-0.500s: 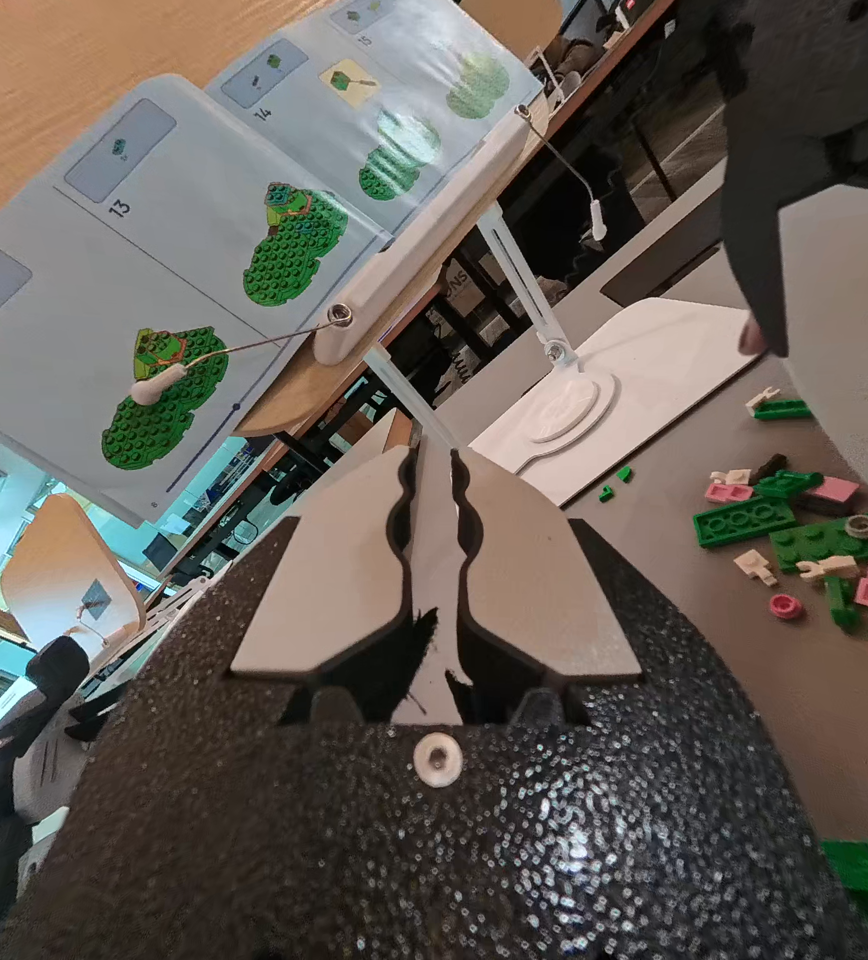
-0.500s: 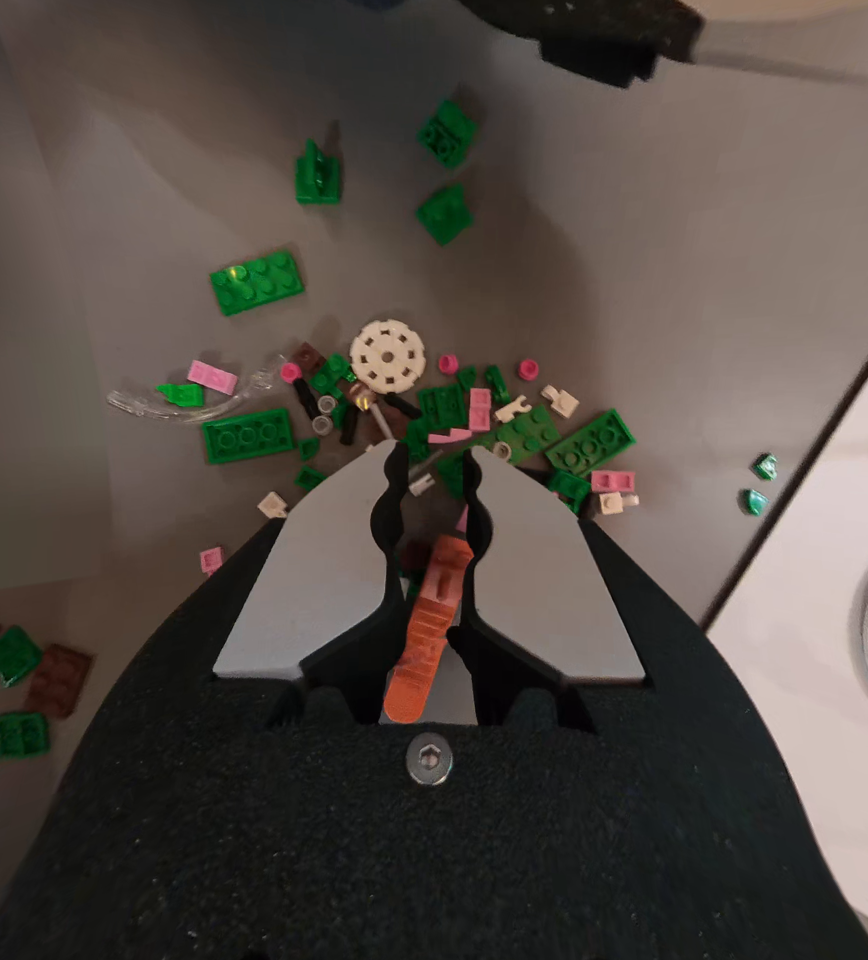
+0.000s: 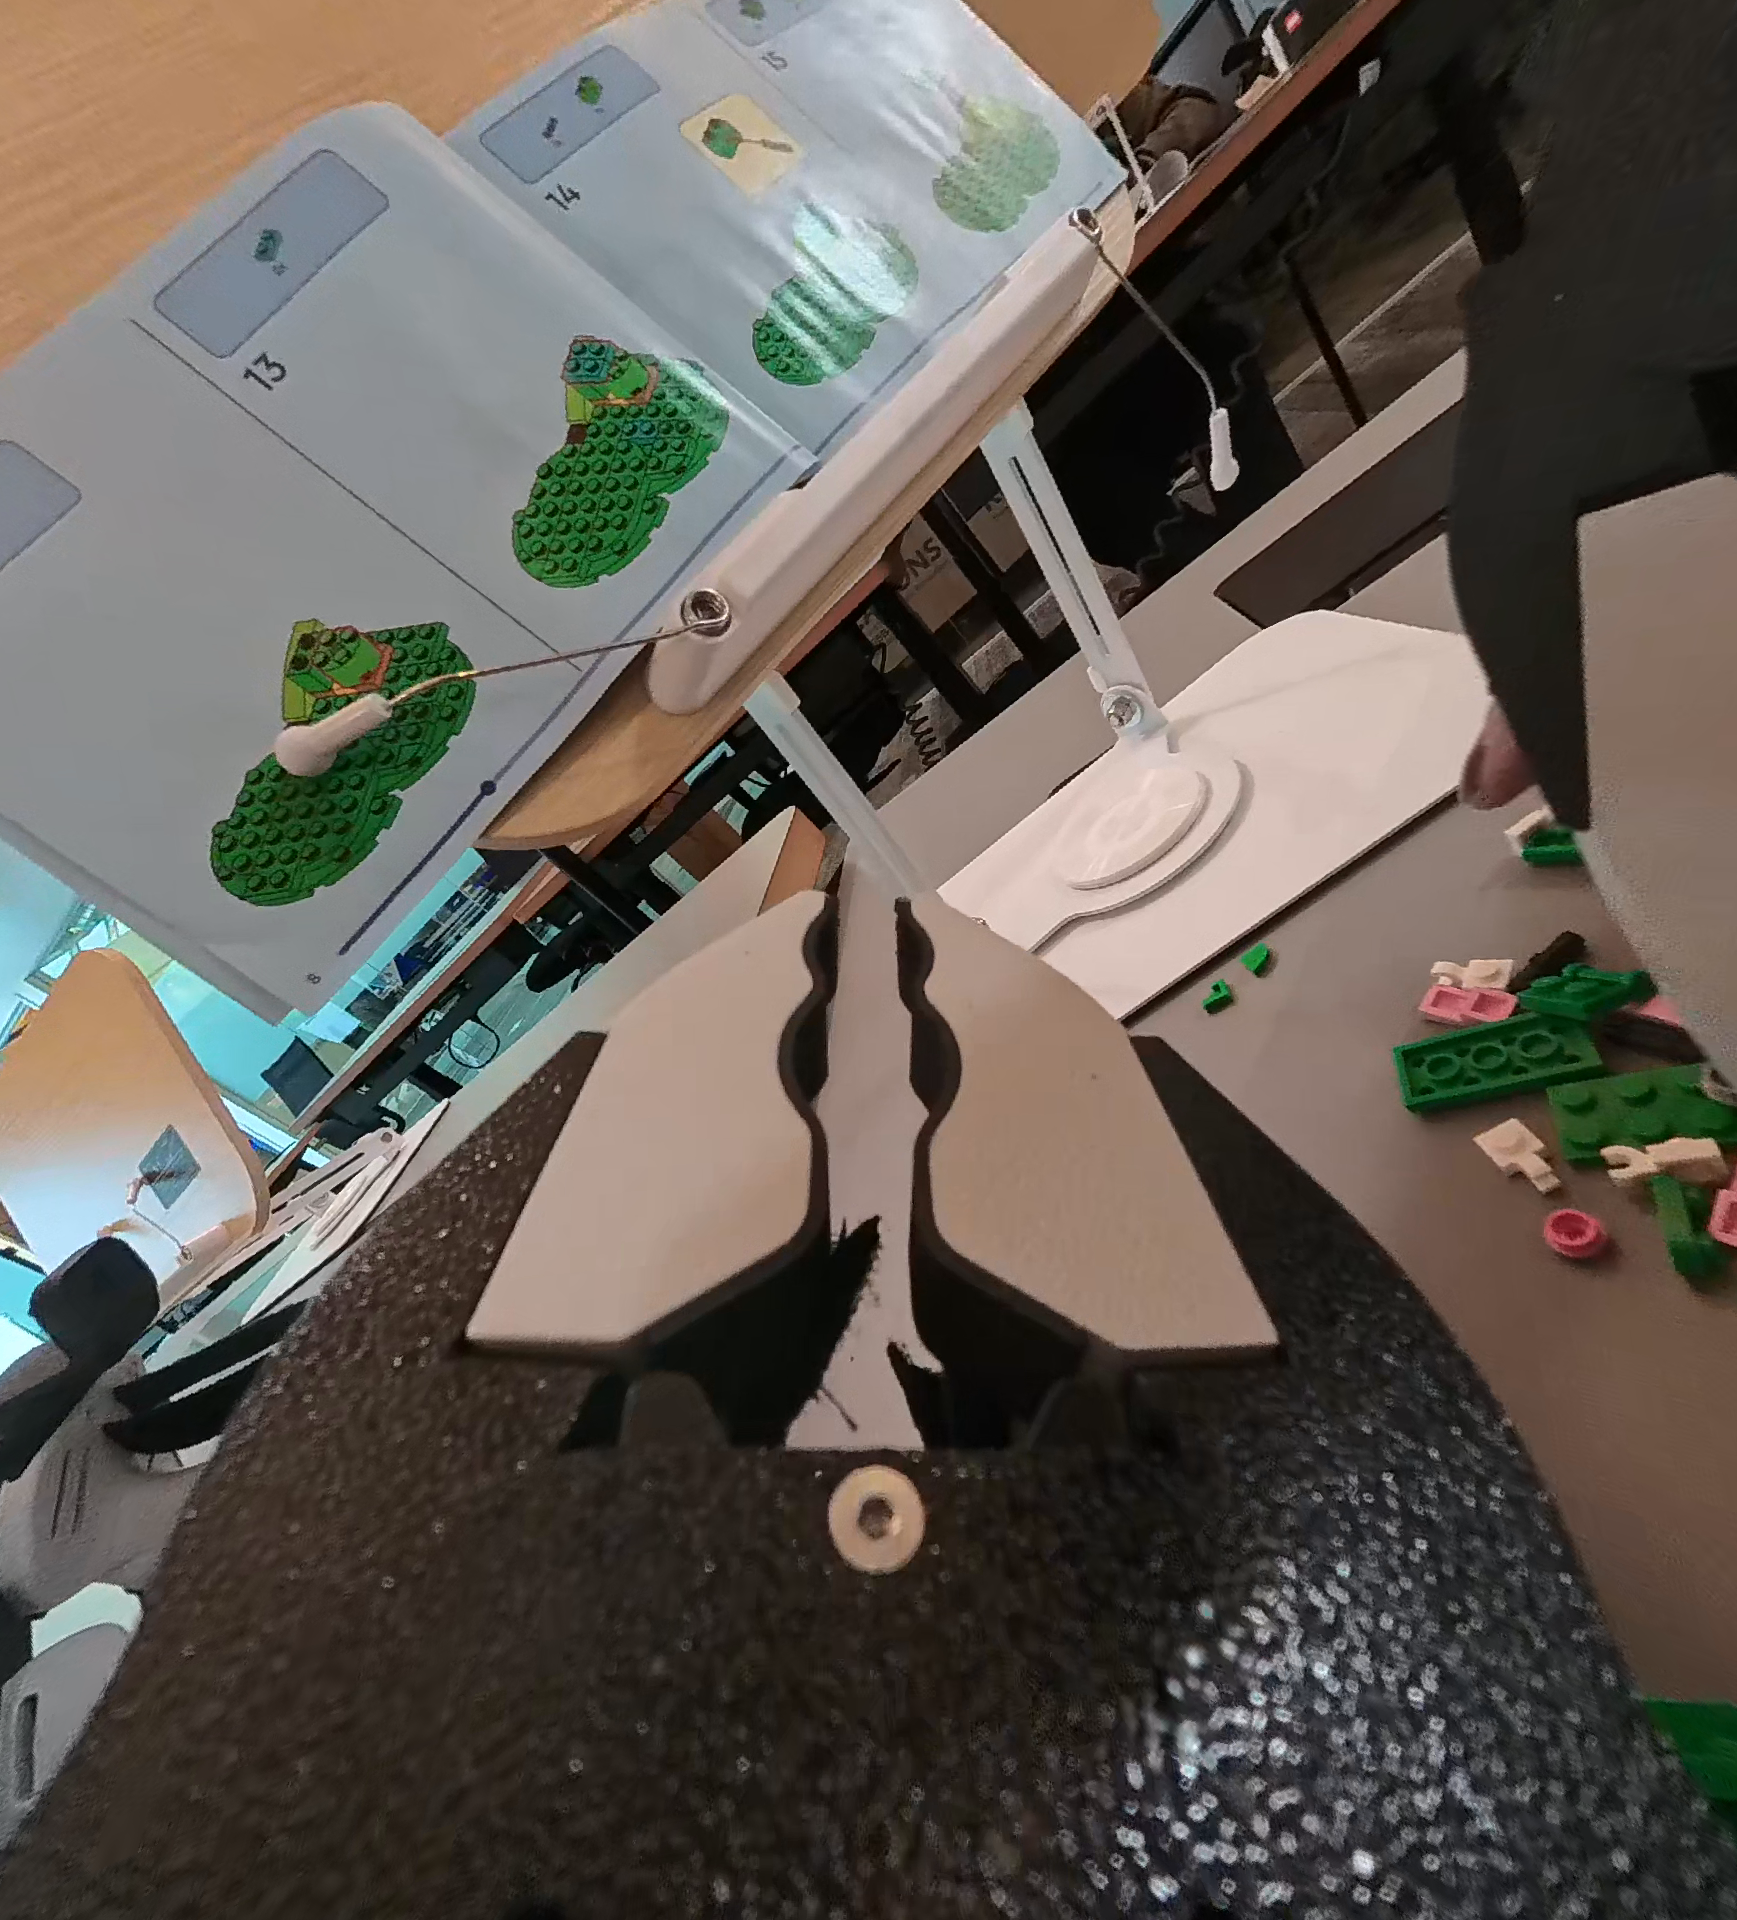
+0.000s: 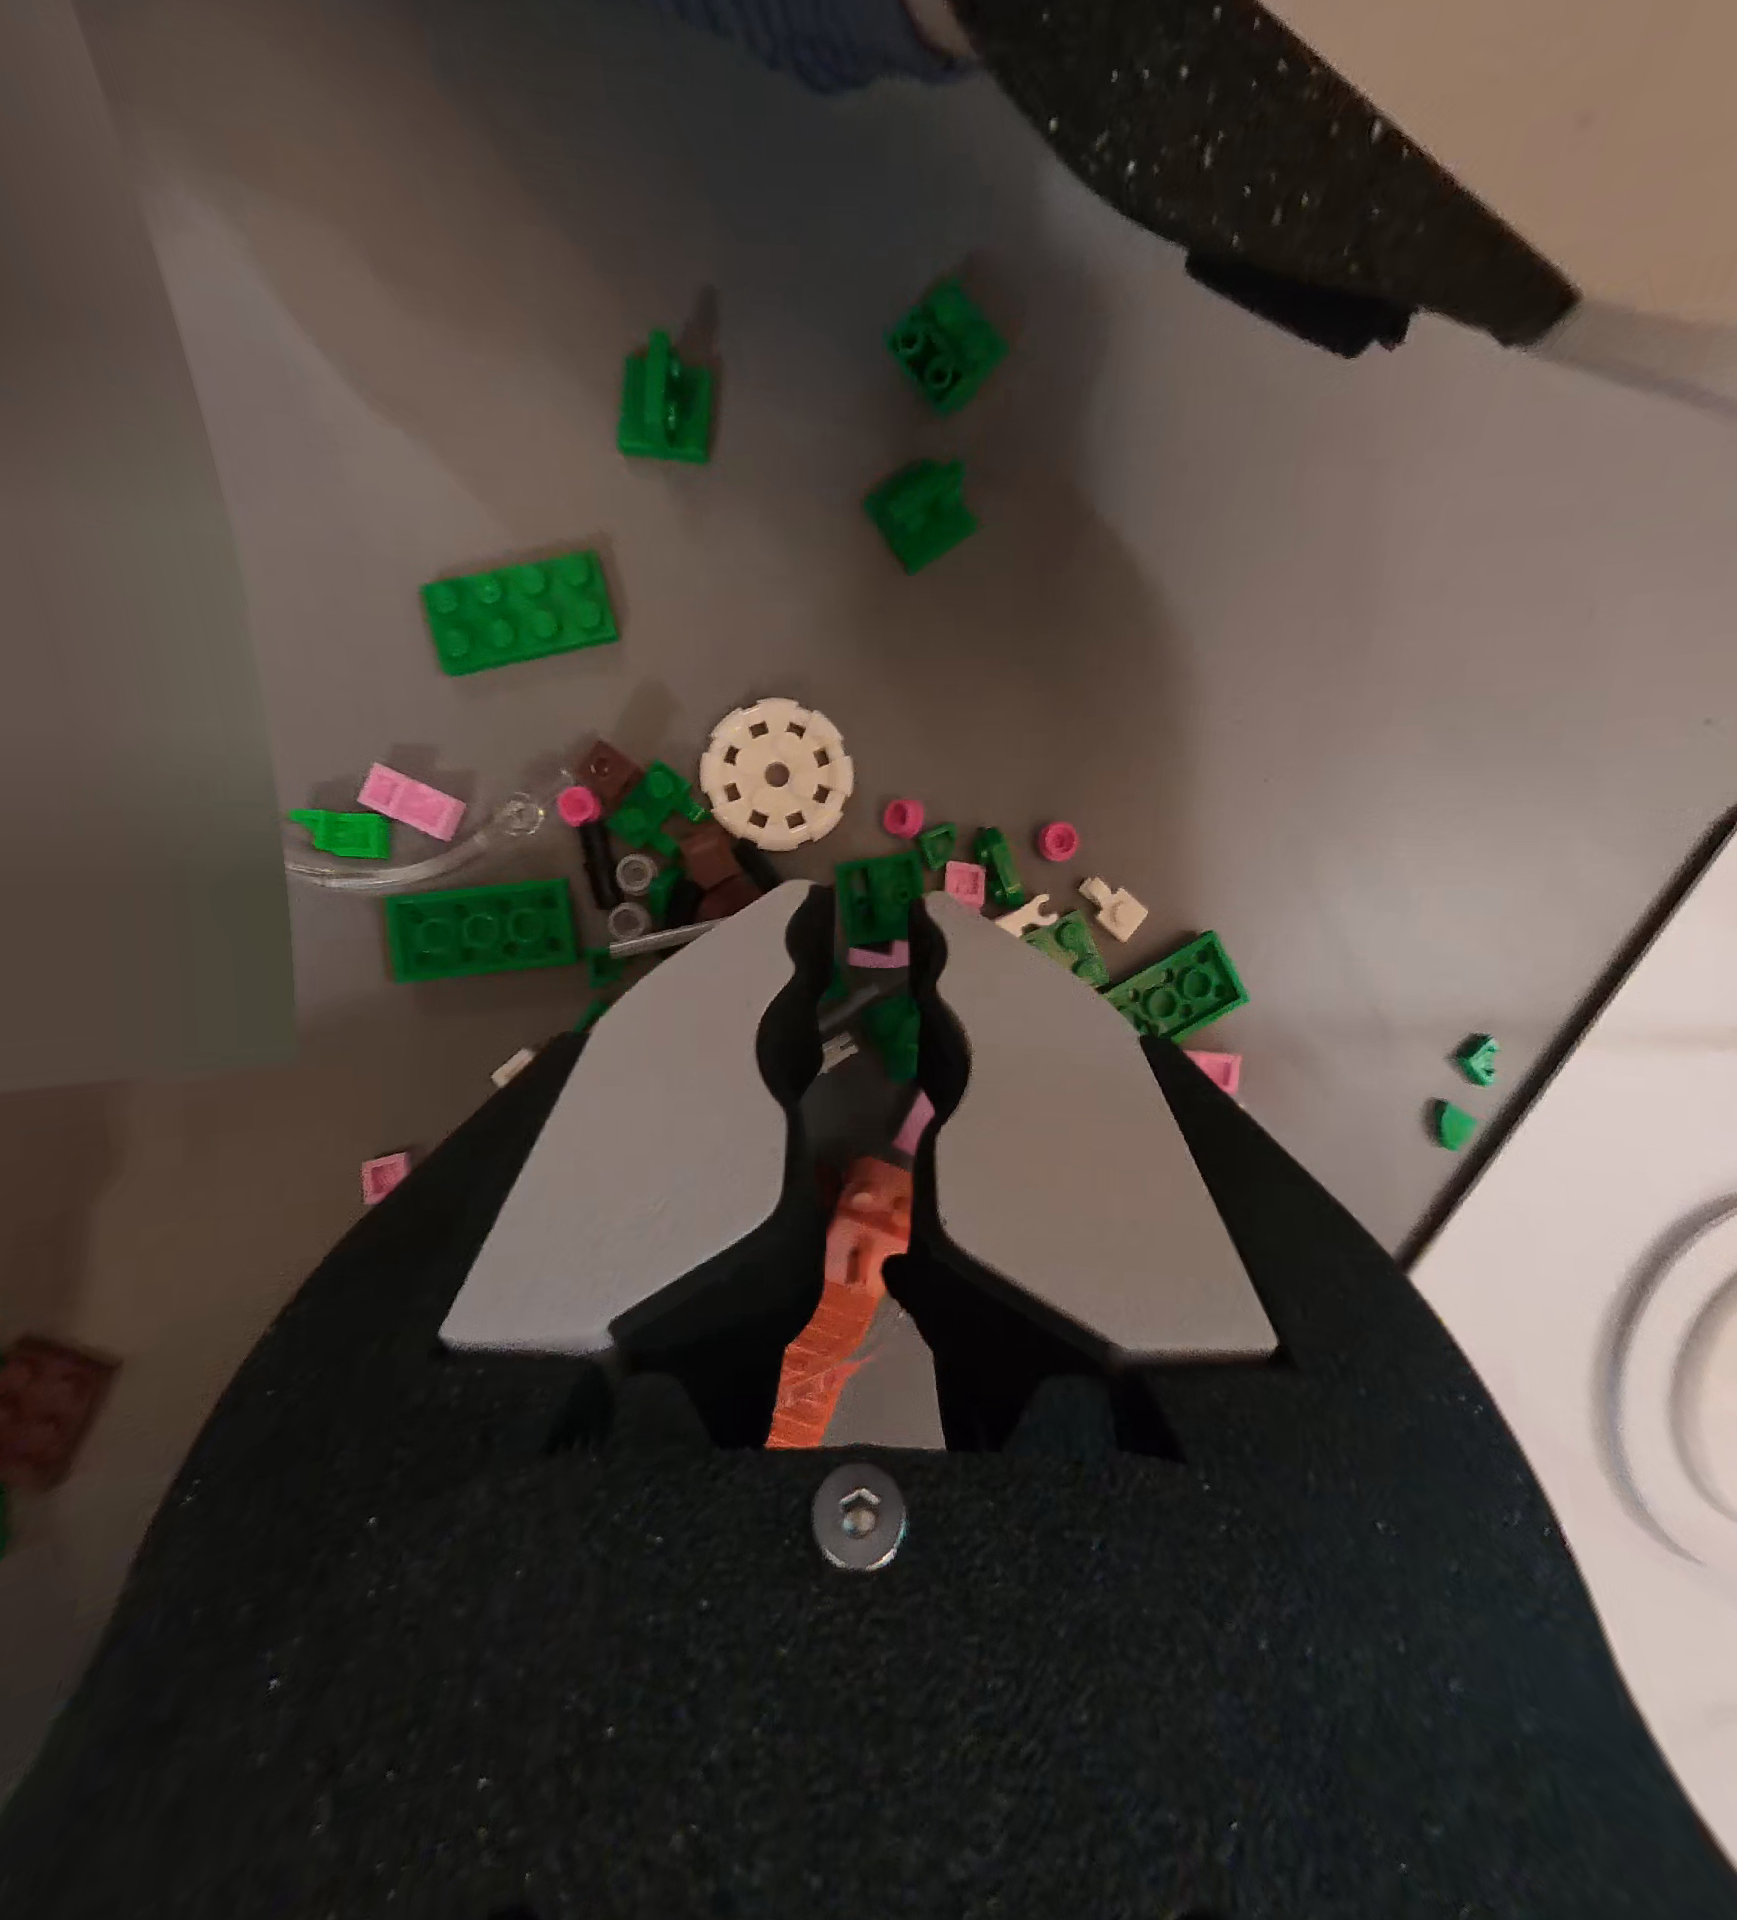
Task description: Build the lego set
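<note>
The right gripper (image 4: 869,909) has slid forward over the loose bricks — its fingertips now reach the green plate (image 4: 876,896) just below the cream round piece (image 4: 777,774); the instruction booklet (image 3: 344,499) sits lower and further right in the left wrist view.

Orange piece (image 4: 859,1278) mostly hidden between right hand-held gripper (image 4: 869,914) fingers; grip unclear
</note>
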The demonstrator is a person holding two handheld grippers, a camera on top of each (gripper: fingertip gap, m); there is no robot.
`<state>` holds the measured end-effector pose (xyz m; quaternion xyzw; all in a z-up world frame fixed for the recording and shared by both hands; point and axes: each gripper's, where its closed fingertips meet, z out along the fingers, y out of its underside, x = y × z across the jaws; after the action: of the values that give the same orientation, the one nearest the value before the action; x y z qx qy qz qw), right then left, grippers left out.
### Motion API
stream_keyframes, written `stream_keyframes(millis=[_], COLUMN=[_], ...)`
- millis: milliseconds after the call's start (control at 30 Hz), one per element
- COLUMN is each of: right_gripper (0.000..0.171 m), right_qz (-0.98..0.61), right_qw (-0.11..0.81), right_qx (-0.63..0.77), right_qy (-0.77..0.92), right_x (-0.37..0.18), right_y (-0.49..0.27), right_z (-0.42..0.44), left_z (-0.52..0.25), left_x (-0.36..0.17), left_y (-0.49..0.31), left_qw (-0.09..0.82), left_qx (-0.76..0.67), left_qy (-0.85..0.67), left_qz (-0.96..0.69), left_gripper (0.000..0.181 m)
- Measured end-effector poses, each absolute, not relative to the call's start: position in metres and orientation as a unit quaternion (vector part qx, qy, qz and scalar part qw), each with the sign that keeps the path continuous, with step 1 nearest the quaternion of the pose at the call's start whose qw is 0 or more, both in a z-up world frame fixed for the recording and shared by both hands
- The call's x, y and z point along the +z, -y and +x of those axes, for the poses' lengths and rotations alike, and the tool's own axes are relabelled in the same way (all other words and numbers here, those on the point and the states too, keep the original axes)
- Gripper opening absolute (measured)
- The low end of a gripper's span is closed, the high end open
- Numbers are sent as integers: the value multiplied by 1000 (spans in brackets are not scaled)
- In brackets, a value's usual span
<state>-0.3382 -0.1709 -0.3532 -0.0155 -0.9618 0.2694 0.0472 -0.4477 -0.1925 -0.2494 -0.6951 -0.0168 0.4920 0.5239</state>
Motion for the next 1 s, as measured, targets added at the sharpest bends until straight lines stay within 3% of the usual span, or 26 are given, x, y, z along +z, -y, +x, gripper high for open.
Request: stream_keyframes(millis=[200, 533, 700, 1000], right_gripper=[21, 16, 16, 16], right_qz=[16, 26, -1, -41], right_qw=[64, 74, 64, -86], right_qx=[206, 210, 291, 529], right_qy=[976, 975, 955, 843], right_x=[-365, -366, -361, -309], right_y=[169, 169, 167, 164], right_z=[-343, -341, -339, -312], left_z=[-447, -445, -444, -442], left_x=[-251, -252, -250, -250], left_y=[191, 190, 190, 189], left_qw=[525, 530, 534, 541], left_qx=[488, 482, 482, 474], left_qy=[14, 13, 12, 11], left_qz=[-697, -697, -695, -695], left_gripper=[10, 9, 9, 10])
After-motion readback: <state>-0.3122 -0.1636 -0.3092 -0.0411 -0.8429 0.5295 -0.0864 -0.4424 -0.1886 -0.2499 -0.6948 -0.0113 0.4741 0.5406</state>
